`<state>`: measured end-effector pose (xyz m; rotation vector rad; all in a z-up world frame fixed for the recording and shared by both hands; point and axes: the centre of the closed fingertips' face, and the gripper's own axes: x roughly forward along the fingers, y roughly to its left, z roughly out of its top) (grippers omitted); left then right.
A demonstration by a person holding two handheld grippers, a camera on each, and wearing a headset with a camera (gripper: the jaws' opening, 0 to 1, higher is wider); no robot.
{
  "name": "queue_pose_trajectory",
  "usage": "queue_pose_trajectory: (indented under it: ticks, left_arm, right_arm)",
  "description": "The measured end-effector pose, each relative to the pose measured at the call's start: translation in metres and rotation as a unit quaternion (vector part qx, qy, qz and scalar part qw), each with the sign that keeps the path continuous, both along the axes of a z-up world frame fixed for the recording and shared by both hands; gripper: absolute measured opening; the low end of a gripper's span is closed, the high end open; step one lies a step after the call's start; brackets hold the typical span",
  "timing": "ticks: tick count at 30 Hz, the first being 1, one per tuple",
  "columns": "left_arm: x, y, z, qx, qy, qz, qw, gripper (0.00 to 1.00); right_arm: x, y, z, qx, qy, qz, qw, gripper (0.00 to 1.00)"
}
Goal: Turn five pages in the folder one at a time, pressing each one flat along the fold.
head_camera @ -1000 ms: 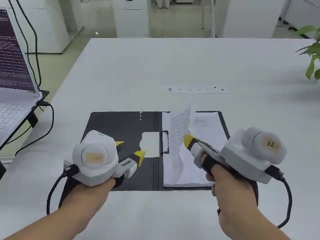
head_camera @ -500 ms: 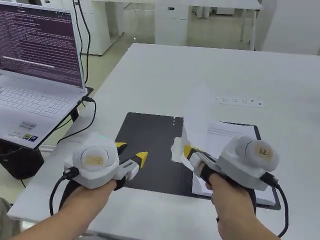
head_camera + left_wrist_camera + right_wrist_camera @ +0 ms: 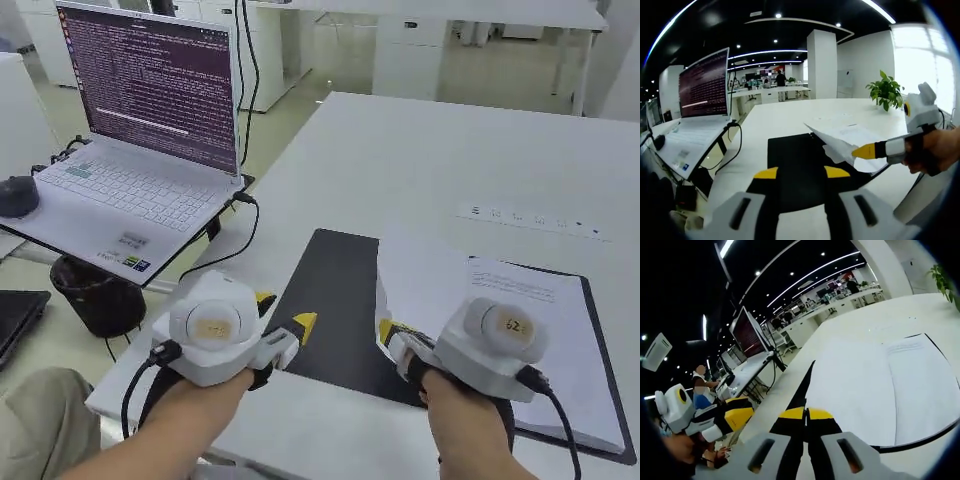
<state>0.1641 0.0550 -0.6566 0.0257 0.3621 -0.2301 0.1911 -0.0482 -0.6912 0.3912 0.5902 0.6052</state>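
Head view: your right gripper (image 3: 388, 332) pinches a lifted page (image 3: 420, 280) over the folder (image 3: 330, 300). Your left gripper (image 3: 285, 311) hovers, jaws wide apart.

Brightly and evenly lit from overhead. Sharp in the head view, with soft, faint shadows on the white counter (image 3: 420, 150). Strongly bent toward the edges in both gripper views, with glare from ceiling spots (image 3: 777, 15) and a blown-out window (image 3: 920, 55).

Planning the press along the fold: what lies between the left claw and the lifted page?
Bare black folder cover, as the head view shows, between the open left claw and the page pinched by the right claw.
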Motion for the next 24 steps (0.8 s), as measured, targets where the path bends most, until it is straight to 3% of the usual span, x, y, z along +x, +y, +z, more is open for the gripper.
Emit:
queue_pose_trajectory:
  ticks: [11, 16, 24]
  left_arm:
    - [-0.001, 0.005, -0.015, 0.009, 0.02, -0.002, 0.9998, 0.31]
    - [0.003, -0.002, -0.027, 0.014, 0.037, -0.013, 0.9991, 0.3]
    - [0.012, -0.011, -0.042, 0.013, 0.053, -0.021, 0.9983, 0.31]
  right_arm:
    - [0.01, 0.027, -0.041, -0.039, 0.024, 0.029, 0.9985, 0.0]
    - [0.02, 0.033, -0.07, -0.073, 0.036, 0.05, 0.9954, 0.0]
    - [0.011, 0.041, -0.081, -0.077, 0.052, 0.066, 0.9935, 0.0]
